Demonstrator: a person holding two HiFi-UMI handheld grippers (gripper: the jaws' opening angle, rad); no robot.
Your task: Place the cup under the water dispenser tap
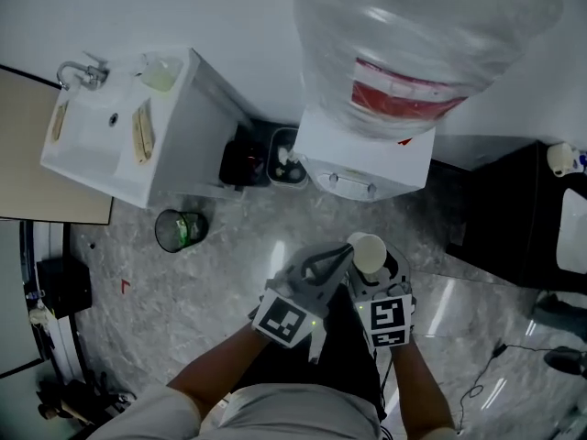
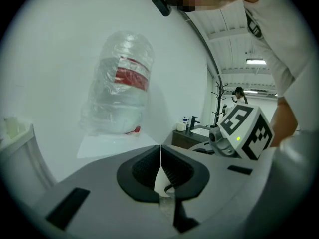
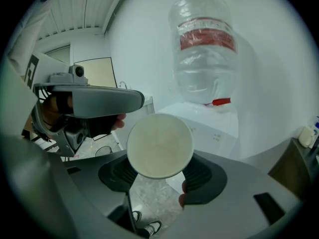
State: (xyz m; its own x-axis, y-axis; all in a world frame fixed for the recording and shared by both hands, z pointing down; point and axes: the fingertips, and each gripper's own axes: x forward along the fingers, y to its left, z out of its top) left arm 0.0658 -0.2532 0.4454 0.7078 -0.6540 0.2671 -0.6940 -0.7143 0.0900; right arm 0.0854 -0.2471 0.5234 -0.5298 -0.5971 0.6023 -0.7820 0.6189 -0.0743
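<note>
Right gripper view: your right gripper (image 3: 160,177) grips the cup (image 3: 159,144), your left gripper (image 2: 160,169) is closed and empty, and the cup is not yet under the water dispenser (image 3: 202,117).

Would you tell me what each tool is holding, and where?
The right tool clamps the white cup by its sides; the left tool is shut, empty.

You stand on grey marbled floor (image 1: 183,301). White wall (image 1: 183,7) at twelve o'clock, white sink unit (image 1: 170,131) at ten, dark cabinet (image 1: 509,214) at three.
</note>
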